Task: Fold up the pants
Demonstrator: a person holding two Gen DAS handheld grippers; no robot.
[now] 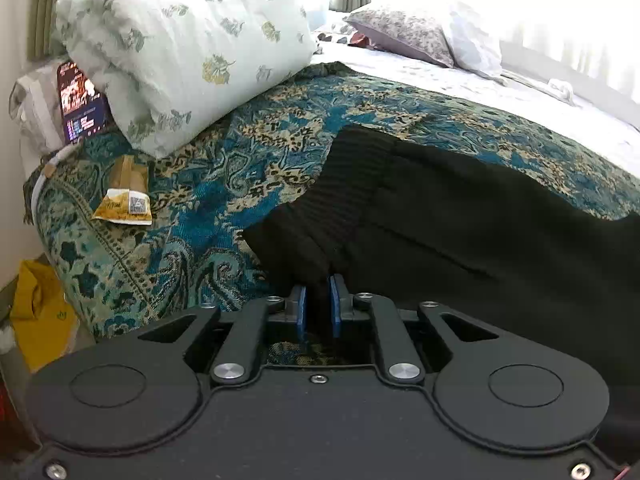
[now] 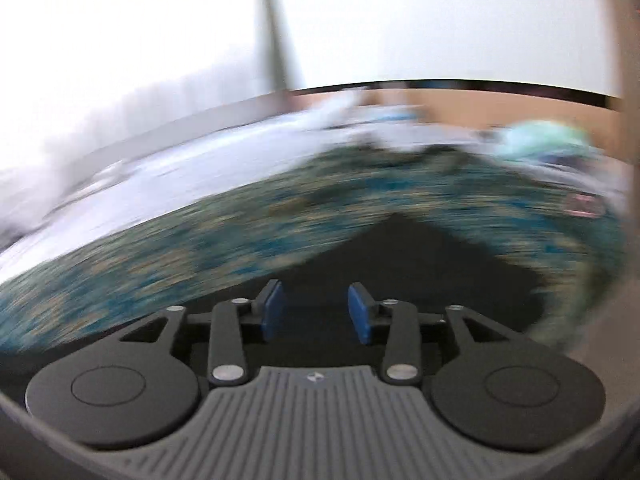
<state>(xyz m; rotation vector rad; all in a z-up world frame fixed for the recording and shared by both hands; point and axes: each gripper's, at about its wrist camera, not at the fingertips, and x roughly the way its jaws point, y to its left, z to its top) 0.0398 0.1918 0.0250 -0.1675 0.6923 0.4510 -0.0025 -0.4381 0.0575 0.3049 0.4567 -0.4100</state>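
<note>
Black pants (image 1: 460, 216) lie across a teal and gold patterned bedspread (image 1: 248, 168), their ribbed waistband toward the left. My left gripper (image 1: 319, 296) is shut on a bunched edge of the pants near that waistband, the dark cloth pinched between its blue pads. In the right wrist view the picture is smeared by motion. There the pants (image 2: 420, 256) show as a dark shape on the bedspread (image 2: 200, 248). My right gripper (image 2: 316, 308) stands open above them, with nothing pressed between its blue pads.
A folded floral duvet (image 1: 180, 48) sits at the back left of the bed, with a lit phone (image 1: 80, 100) beside it. A yellow packet (image 1: 126, 208) lies near the bed's left edge. Pillows (image 1: 404, 32) rest at the far side. A yellow bag (image 1: 40, 312) is on the floor.
</note>
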